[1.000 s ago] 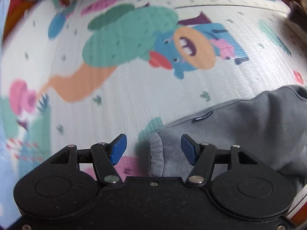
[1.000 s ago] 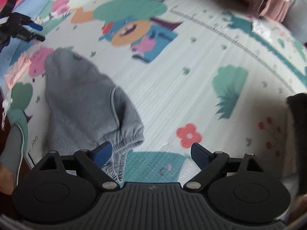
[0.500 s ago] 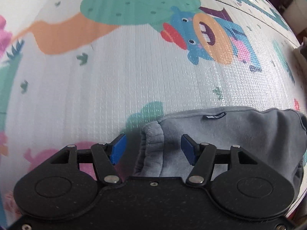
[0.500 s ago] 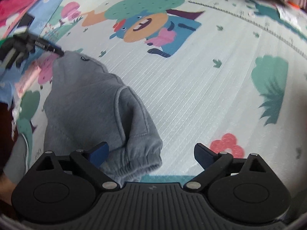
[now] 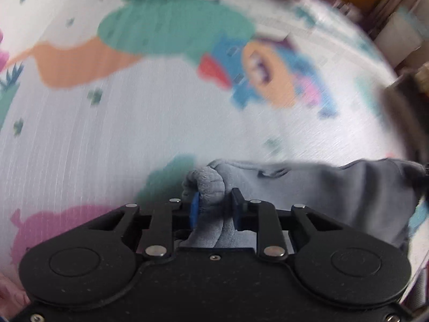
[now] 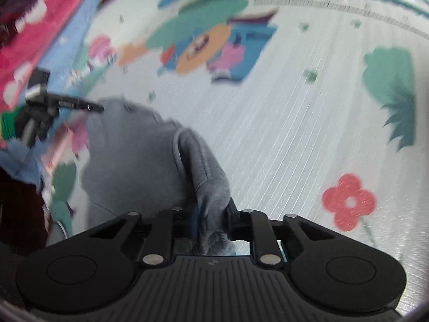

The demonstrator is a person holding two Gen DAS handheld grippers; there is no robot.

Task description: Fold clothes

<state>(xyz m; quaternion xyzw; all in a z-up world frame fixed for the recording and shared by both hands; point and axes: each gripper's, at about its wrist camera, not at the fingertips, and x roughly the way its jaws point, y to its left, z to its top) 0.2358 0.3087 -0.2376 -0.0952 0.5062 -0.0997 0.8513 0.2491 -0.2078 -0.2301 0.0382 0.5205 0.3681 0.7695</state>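
The left tool [image 5: 213,209] is closed tight on a bunched cuff of the grey garment [image 5: 335,196]; the right tool [image 6: 213,220] pinches another gathered edge. The garment lies on the cartoon play mat [image 6: 295,123]. Only the right view shows the left tool from outside, at the garment's far corner.

Grey garment [image 6: 139,158] on cartoon-printed play mat [image 6: 295,123]
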